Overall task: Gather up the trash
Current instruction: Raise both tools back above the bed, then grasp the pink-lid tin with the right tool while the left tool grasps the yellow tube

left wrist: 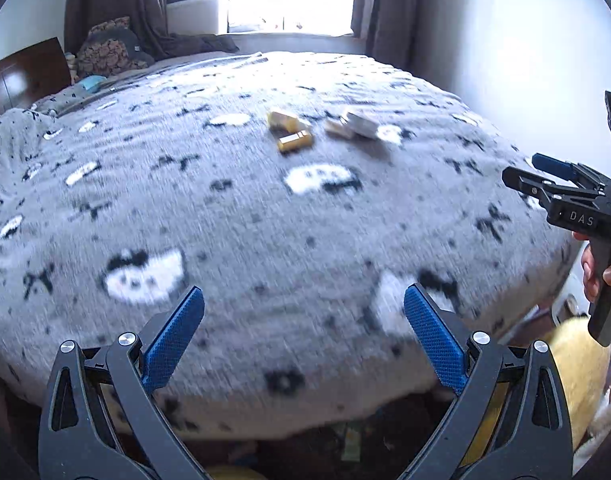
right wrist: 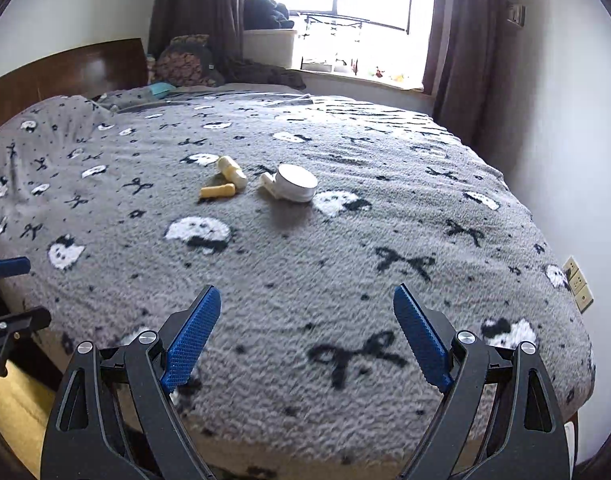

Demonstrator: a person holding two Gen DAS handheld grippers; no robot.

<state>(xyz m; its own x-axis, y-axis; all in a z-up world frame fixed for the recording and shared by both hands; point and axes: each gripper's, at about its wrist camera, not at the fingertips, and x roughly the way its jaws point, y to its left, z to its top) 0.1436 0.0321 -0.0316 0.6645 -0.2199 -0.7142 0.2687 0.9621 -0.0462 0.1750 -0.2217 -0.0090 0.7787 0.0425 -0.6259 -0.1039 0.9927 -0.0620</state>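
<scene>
Both tools up over the near edge of the bed, nothing held: left gripper [left wrist: 304, 330] jaws wide apart, right gripper [right wrist: 307, 330] jaws wide apart too, only grey blanket [right wrist: 345, 264] between the pads. Trash sits mid-bed, well ahead of both: two small yellow bottles [right wrist: 225, 182] lying on their sides close together, and just right of them a white round container [right wrist: 295, 187] tipped on its side with a small white piece touching it. Likely step is the approach; best to split it, left tool to the bottles, right to the container, and grip the bottles across their narrow bodies since they would roll on fleece. Left view is motion-blurred (trash there reads as yellow and white smears). No bin or bag visible anywhere; floor clutter under the bed edge can't be made out.
</scene>
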